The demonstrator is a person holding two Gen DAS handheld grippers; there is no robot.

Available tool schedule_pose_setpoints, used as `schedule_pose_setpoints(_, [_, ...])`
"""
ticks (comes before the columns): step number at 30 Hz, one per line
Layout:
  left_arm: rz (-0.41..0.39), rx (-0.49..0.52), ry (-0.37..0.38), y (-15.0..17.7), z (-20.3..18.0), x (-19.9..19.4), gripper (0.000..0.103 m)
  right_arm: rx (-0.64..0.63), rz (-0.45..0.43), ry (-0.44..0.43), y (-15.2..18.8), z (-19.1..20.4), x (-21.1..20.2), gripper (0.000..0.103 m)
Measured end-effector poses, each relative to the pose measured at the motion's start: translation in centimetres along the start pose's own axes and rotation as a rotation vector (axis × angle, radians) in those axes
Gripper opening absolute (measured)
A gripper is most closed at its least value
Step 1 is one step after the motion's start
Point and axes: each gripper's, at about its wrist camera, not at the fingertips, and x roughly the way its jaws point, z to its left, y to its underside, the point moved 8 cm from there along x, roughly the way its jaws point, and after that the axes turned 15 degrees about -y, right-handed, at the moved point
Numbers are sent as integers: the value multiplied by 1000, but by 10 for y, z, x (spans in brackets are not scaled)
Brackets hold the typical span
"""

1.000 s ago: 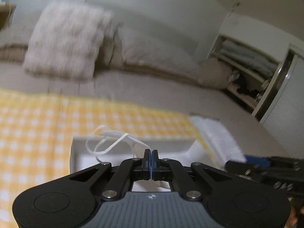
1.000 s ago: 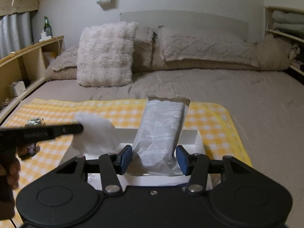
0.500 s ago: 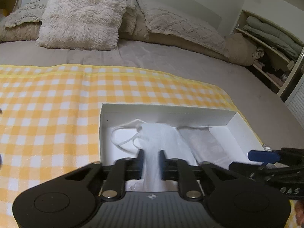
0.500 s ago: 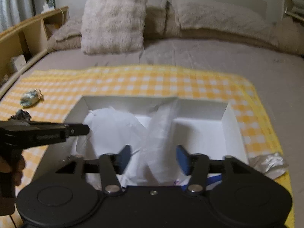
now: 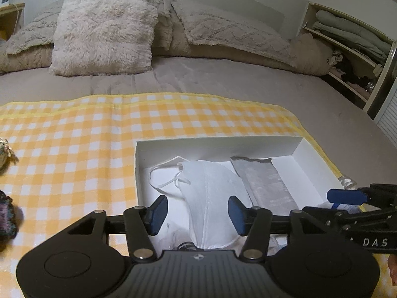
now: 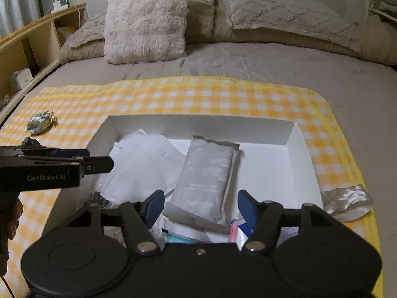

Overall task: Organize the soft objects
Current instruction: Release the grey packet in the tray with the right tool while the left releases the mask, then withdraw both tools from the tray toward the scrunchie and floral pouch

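A white open box (image 5: 218, 146) sits on a yellow checked cloth (image 5: 74, 136) on the bed. A white face mask (image 5: 211, 193) lies in its left part, ear loops spread to the left. My left gripper (image 5: 197, 213) straddles the mask's near end; its jaws are opening and the pads stand clear of the fabric. A grey sealed packet (image 6: 206, 173) lies flat in the box (image 6: 198, 126) beside the mask (image 6: 144, 164). My right gripper (image 6: 201, 206) is open over the packet's near end without touching it. The left gripper (image 6: 82, 159) shows at that view's left edge.
A crumpled silvery wrapper (image 6: 347, 198) lies on the cloth right of the box. A small greenish pouch (image 6: 41, 123) and a dark item (image 6: 31, 141) lie at the left. Pillows (image 5: 106, 24) line the bed's head. Shelves stand on both sides.
Both grippers tipped down over the box. The left one, shut on the mask's loop before, has let go. The packet, upright between the right fingers earlier, now lies flat in the box.
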Motion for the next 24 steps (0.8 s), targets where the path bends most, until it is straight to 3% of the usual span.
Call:
schedule_pose_setpoints(21, [-116,-10,-41,-17,12,-96,68,-15,-195,-35,-18,30,-86,67])
schedule_pose_setpoints(24, [-135,-12,-39,-19,12,-111,75,-20,-221,-44,-20,37,-98,67])
